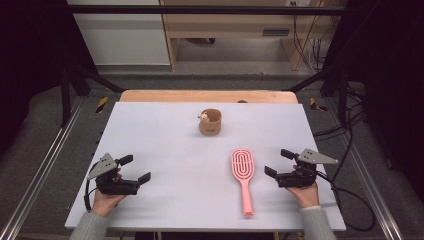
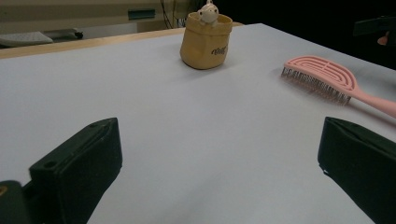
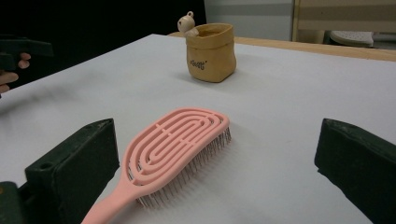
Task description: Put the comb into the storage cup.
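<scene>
Plainly, both tools are idle: the left gripper (image 1: 134, 169) near the table's front left corner and the right gripper (image 1: 279, 163) near its right edge each stand with jaws spread wide and nothing between them. The pink plastic vented hairbrush (image 1: 243, 175) lies bristles down on the pale lavender tabletop (image 1: 165, 135), just beside the right gripper, handle pointing to the front edge. A likely slip, I judge, is a pinch on the slim handle letting the heavier head swing or twist out, or the jaws catching the bristles (image 3: 196, 161) rather than the solid back. Toward the far edge sits a small tan pouch-shaped cup (image 1: 210, 123) with a little animal figure (image 1: 204, 117) at its rim, well apart from the brush; nothing stands between gripper and brush.
</scene>
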Action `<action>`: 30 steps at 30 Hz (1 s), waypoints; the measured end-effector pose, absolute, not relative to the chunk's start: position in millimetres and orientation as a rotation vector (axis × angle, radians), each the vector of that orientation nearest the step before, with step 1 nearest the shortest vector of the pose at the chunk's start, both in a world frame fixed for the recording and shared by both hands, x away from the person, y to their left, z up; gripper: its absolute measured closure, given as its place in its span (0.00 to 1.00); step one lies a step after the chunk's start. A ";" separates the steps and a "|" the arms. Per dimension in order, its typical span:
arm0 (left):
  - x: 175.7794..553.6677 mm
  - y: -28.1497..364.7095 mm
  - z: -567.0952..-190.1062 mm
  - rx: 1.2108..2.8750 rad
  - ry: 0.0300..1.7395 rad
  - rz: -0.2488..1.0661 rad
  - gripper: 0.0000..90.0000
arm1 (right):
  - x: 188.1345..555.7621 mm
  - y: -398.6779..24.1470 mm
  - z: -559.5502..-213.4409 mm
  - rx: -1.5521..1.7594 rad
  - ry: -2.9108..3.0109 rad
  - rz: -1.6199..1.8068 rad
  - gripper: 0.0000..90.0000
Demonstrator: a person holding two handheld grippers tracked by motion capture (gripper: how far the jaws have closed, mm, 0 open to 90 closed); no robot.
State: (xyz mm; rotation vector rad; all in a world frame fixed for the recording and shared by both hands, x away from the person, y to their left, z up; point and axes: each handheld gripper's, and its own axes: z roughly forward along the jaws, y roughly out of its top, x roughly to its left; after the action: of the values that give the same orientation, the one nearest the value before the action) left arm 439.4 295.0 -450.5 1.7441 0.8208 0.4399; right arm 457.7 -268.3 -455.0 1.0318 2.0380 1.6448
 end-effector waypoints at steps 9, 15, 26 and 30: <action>439.2 296.4 -450.5 1.740 0.822 0.444 0.00 | 457.1 -270.1 -453.0 1.042 2.035 1.645 0.01; 439.7 296.7 -451.0 1.745 0.823 0.443 0.00 | 455.4 -268.7 -449.3 1.041 2.035 1.635 0.01; 440.4 297.7 -451.8 1.746 0.830 0.446 0.00 | 451.1 -253.9 -436.9 0.996 2.080 1.606 0.01; 440.7 298.0 -452.0 1.747 0.830 0.445 0.00 | 449.7 -249.5 -434.8 0.987 2.091 1.596 0.01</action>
State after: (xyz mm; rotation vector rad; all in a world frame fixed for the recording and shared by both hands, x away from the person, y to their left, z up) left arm 440.7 298.0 -452.0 1.7465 0.8299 0.4448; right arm 449.7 -249.5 -434.8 0.9874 2.0910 1.5963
